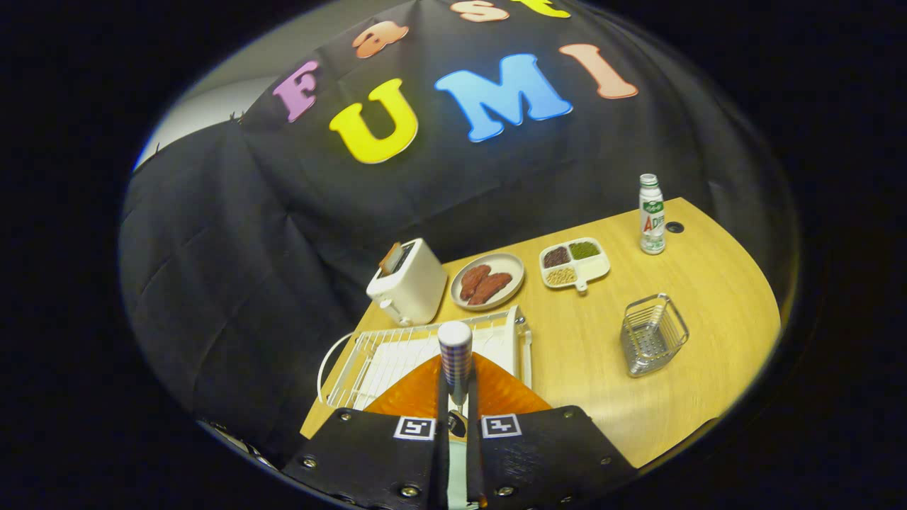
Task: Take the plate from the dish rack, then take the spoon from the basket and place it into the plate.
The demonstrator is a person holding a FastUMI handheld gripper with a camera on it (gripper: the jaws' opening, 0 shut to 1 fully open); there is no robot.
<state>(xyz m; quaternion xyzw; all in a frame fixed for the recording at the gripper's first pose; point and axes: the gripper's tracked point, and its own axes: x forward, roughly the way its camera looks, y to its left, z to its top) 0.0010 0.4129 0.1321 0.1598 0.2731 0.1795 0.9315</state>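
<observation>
In my gripper view, my fingers (pixel 457 397) were pinched tight on the spoon (pixel 455 354), holding its handle so it stood straight up. The orange plate (pixel 425 393) lay just under them, beside the white dish rack (pixel 397 354) at the table's (pixel 602 354) near left edge. The wire basket (pixel 652 336) sat well apart, toward the right edge. I think the spoon is light, hard and a bit slippery, so the handle is the best place to hold.
</observation>
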